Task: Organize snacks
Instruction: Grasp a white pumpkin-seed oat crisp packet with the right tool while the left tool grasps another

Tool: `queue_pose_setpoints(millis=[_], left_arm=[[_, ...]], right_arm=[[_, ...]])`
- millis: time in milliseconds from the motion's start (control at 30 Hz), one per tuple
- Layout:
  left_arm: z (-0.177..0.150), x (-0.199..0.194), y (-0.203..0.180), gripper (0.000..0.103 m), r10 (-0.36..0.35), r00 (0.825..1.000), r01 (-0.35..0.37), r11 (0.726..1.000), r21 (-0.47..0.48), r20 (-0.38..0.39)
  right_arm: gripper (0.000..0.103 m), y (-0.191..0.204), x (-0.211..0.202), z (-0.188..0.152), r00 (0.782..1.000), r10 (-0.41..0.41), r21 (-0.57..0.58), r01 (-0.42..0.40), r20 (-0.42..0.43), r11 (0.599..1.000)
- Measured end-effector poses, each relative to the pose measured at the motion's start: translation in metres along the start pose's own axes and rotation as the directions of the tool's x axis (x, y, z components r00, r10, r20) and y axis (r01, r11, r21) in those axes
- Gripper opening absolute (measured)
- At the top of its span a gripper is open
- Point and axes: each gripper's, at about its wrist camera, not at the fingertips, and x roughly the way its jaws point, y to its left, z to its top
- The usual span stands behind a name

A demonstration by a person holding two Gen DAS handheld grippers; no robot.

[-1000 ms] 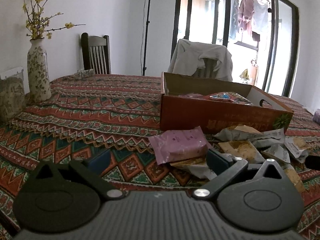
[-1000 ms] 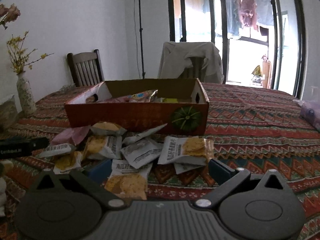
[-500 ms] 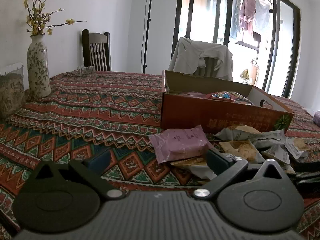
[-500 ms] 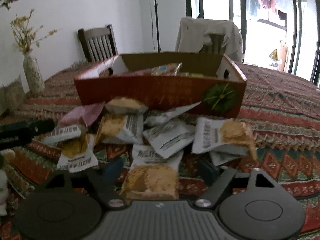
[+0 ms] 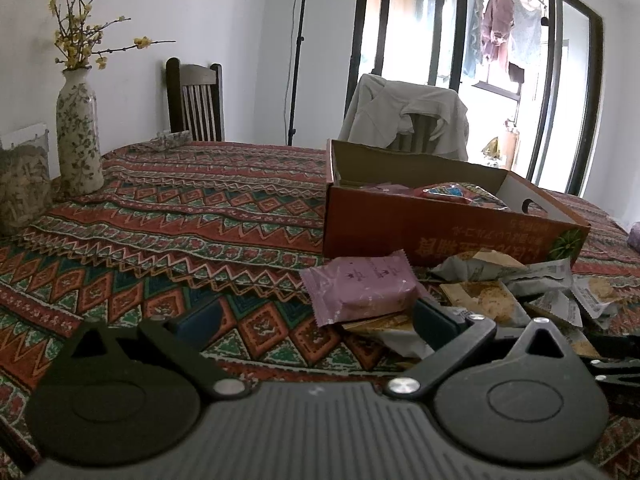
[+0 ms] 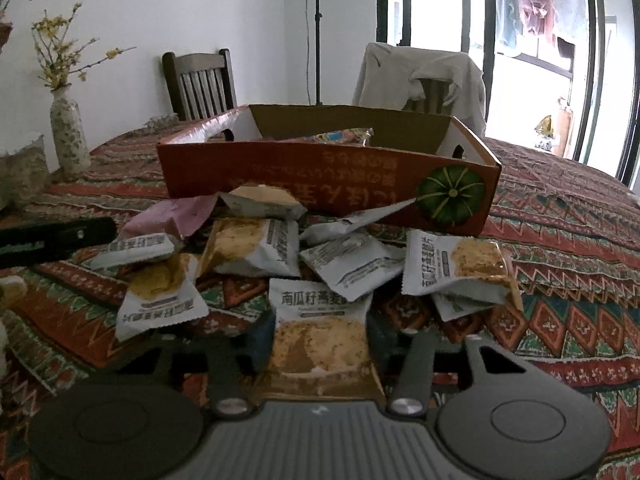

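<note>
Table [image 6: 580, 248]: patterned cloth covering it, carrying everything.
Cardboard box [image 6: 320, 184]: sitting behind the snack pile, some packets lying inside.
Snack pile [image 6: 256, 248]: spreading loose against the box front.
Pink packet [image 5: 360, 288]: lying ahead of the left gripper [image 5: 316, 320], nearer its right finger; jaws standing wide, gripping nothing.
White snack packet [image 6: 320, 332]: sitting between the right gripper [image 6: 318, 338] fingers; jaws just been closing, now narrow, pads looking to be pressing its sides.

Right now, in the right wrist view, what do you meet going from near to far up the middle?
Hand-held gripper → snack packet between its fingers → pile of snack packets → orange box → draped chair.
</note>
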Motion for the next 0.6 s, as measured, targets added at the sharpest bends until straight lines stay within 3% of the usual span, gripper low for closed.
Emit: queue_pose_setpoints(millis=[67,300,600], left_arm=[[0.000,-0.001,0.000,0.103,0.007,1.000,-0.007,1.000,0.002,0.004],[0.001,-0.004,-0.001,0.103,0.033,0.999,-0.033,0.999,-0.008,-0.032],[-0.003,-0.016,-0.020,0.103,-0.038,0.994,0.033,0.999,-0.042,-0.104]], right_arm=[[0.040,-0.002,-0.004,-0.002,1.000,0.015,0.008,-0.015,0.014,1.000],[0.039,-0.011,-0.026,-0.011,0.996,0.034,0.040,-0.037,0.077,0.999],[0.039,-0.039,-0.053,-0.013,0.984,0.012,0.098,-0.029,0.175,0.995]])
